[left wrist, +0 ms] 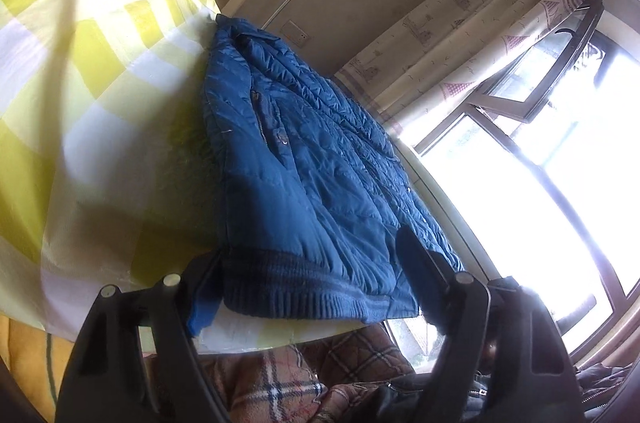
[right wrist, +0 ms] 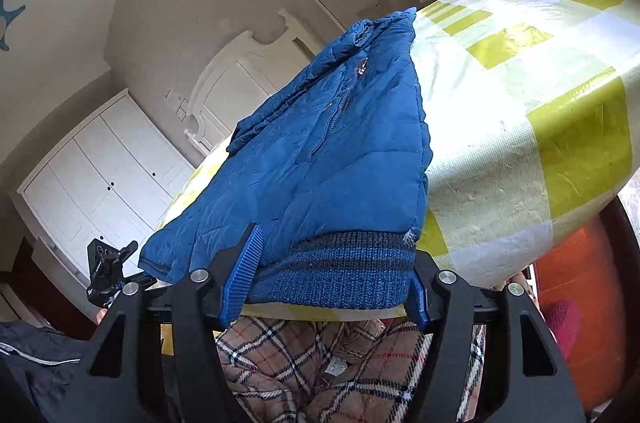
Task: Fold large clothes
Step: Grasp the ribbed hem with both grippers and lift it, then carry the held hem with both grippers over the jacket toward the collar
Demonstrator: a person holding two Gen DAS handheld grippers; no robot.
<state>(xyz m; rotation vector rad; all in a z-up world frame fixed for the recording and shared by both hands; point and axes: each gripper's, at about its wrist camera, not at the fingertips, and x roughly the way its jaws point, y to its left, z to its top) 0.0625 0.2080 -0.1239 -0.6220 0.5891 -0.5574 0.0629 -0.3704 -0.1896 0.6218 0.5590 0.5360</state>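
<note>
A blue quilted jacket (left wrist: 304, 151) (right wrist: 320, 151) lies flat on a table with a yellow-and-white checked cloth (left wrist: 80, 103) (right wrist: 520, 103). Its knitted hem (left wrist: 316, 287) (right wrist: 340, 271) hangs at the near table edge. My left gripper (left wrist: 308, 247) straddles that hem: the left pad sits beside the hem's corner and the right finger rests over the quilting. My right gripper (right wrist: 334, 255) straddles it too, one blue pad (right wrist: 244, 271) lying over the jacket and the other at the hem's right end. The hem stays flat and unbunched between both pairs of jaws.
The person's plaid trousers (right wrist: 304, 363) are under the table edge. A dark zipped garment (left wrist: 472, 395) (right wrist: 36, 355) lies low beside them. A black clamp-like device (right wrist: 110, 269) stands by the jacket's left corner. A bright window (left wrist: 540, 163), curtain (left wrist: 460, 35), white wardrobe (right wrist: 100, 175) and an orange object (right wrist: 580, 283) surround the table.
</note>
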